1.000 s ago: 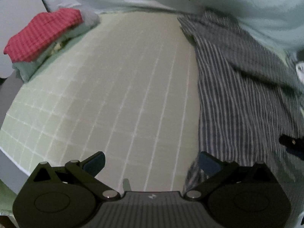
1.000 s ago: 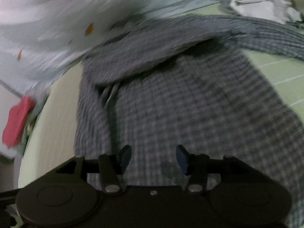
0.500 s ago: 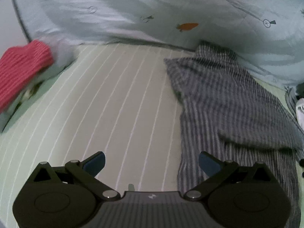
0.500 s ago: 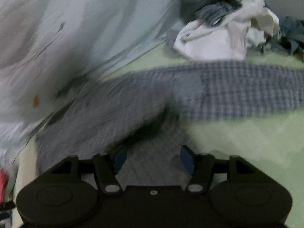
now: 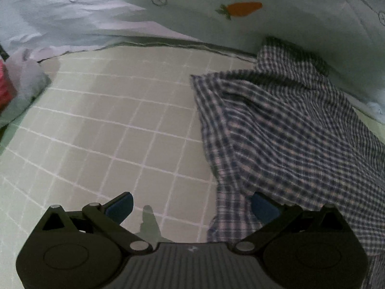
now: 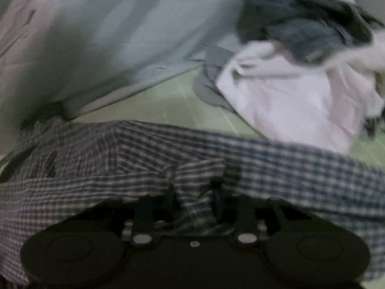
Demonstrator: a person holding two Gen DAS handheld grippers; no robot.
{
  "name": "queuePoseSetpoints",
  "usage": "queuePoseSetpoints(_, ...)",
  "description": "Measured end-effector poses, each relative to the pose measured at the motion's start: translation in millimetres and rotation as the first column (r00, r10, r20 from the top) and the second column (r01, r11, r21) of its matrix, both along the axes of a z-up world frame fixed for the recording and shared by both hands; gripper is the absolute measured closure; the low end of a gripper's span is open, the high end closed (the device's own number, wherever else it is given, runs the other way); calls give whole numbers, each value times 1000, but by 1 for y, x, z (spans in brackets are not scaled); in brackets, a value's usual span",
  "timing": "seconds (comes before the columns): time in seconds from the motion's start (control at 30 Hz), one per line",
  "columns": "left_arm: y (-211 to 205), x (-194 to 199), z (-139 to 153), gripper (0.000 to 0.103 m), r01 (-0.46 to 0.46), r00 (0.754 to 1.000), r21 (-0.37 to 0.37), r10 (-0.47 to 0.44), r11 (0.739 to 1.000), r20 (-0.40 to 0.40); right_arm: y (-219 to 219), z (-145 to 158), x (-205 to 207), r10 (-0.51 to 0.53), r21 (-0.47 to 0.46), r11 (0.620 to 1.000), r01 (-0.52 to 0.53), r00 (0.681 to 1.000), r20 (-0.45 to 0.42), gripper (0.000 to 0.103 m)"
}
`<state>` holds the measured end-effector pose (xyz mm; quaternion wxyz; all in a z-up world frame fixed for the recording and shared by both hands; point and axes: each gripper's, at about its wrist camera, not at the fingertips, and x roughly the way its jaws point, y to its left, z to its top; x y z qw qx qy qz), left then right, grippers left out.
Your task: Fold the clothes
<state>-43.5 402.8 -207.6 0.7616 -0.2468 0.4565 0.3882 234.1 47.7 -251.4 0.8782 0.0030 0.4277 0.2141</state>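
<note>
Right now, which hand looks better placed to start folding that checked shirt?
The right: its tool has just closed, bunching the checked shirt between its fingers. The left tool is open at the shirt's edge, gripping nothing.

your light is dim and flat, both views fisheye-bent with dark corners; your right wrist view is smeared with motion blur.

One checked shirt [image 5: 288, 130], one carrot-print quilt [image 5: 192, 16], two grippers, one unfolded clothes heap [image 6: 300, 72].
</note>
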Motion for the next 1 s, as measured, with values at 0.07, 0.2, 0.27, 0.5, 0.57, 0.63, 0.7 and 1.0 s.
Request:
queuePoseSetpoints(0.07,-2,4,-3,0,15,1000,-7,-15,1000,-8,4,4,-1,27,-4,1000,-27,999,25,88)
queuePoseSetpoints(0.2,-3,9,3,0,31,999,-28,-30,999,36,-3,24,-1,-1,68,998,-3,998,63,90)
queuePoseSetpoints(0.27,-5,11,9,0,41,998,-15,-40,999,53,-13,42,0,-39,136,990,27,995,90,90)
queuePoseSetpoints(0.5,-3,17,27,0,48,993,33,-51,998,109,-65,97,5,-236,238,955,179,943,237,90)
queuePoseSetpoints(0.57,2,21,25,0,35,992,28,-38,999,123,-75,90,10,-257,193,957,216,941,219,89)
queuePoseSetpoints(0.63,11,26,20,0,24,992,10,-25,1000,122,-77,75,15,-254,110,965,237,949,186,89)
queuePoseSetpoints(0.7,17,32,17,0,24,992,11,-25,1000,120,-81,61,16,-258,69,966,250,954,154,89)
queuePoseSetpoints(1.0,56,57,-4,10,13,965,-83,9,996,261,-80,23,21,-303,21,953,303,951,57,86)
